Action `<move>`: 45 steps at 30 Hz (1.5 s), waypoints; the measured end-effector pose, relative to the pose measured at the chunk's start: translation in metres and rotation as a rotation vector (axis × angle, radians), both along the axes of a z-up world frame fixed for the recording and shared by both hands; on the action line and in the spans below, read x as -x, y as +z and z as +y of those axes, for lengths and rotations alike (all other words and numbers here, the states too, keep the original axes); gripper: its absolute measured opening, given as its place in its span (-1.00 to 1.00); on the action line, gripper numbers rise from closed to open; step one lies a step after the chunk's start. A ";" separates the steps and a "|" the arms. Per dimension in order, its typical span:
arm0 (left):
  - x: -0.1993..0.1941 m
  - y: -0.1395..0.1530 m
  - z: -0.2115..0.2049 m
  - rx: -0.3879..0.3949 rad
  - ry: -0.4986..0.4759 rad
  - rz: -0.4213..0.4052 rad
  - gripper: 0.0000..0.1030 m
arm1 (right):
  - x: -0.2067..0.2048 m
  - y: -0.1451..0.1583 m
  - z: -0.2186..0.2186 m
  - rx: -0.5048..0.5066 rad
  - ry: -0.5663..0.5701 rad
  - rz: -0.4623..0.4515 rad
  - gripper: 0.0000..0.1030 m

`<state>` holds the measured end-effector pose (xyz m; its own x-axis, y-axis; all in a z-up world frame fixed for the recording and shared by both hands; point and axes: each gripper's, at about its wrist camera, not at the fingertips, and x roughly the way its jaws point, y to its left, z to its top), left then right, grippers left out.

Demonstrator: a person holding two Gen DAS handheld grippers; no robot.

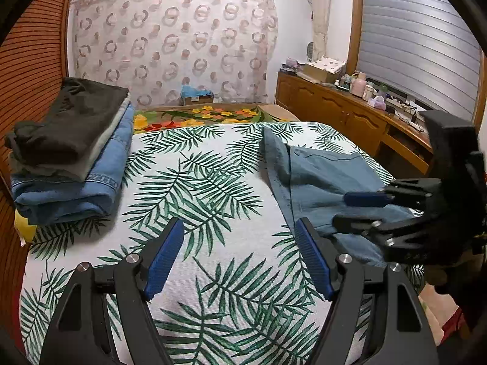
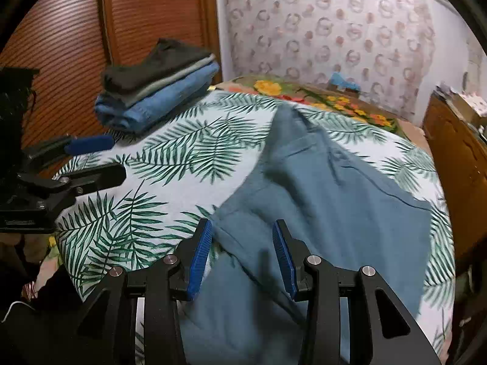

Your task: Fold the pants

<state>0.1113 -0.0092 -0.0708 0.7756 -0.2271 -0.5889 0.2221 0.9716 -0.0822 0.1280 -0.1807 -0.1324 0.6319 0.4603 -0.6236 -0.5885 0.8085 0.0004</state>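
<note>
A pair of grey-blue pants (image 1: 319,176) (image 2: 319,197) lies spread on the right side of a bed with a palm-leaf sheet (image 1: 197,182) (image 2: 182,158). My left gripper (image 1: 239,225) (image 2: 117,156) hovers open over bare sheet, just left of the pants' edge, with nothing between its blue pads. My right gripper (image 2: 242,223) (image 1: 342,210) is open above the near part of the pants. The cloth lies under its fingers, and the pads do not press on it.
A stack of folded clothes (image 1: 70,152) (image 2: 158,91), dark on top and blue denim below, sits at the bed's far left by a slatted wooden wardrobe door (image 1: 27,76). A floral blanket (image 1: 213,115) lies beyond the sheet. A cluttered wooden dresser (image 1: 350,115) runs along the right.
</note>
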 end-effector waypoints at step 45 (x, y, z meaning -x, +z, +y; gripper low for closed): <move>-0.015 -0.005 -0.042 -0.004 -0.099 0.043 0.48 | -0.072 0.046 -0.051 0.055 -0.179 -0.093 -0.97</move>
<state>0.1258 -0.0509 -0.0756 0.7239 -0.2984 -0.6220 0.3129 0.9456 -0.0894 0.2002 -0.2320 -0.0869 0.7567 0.3018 -0.5800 -0.4306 0.8976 -0.0946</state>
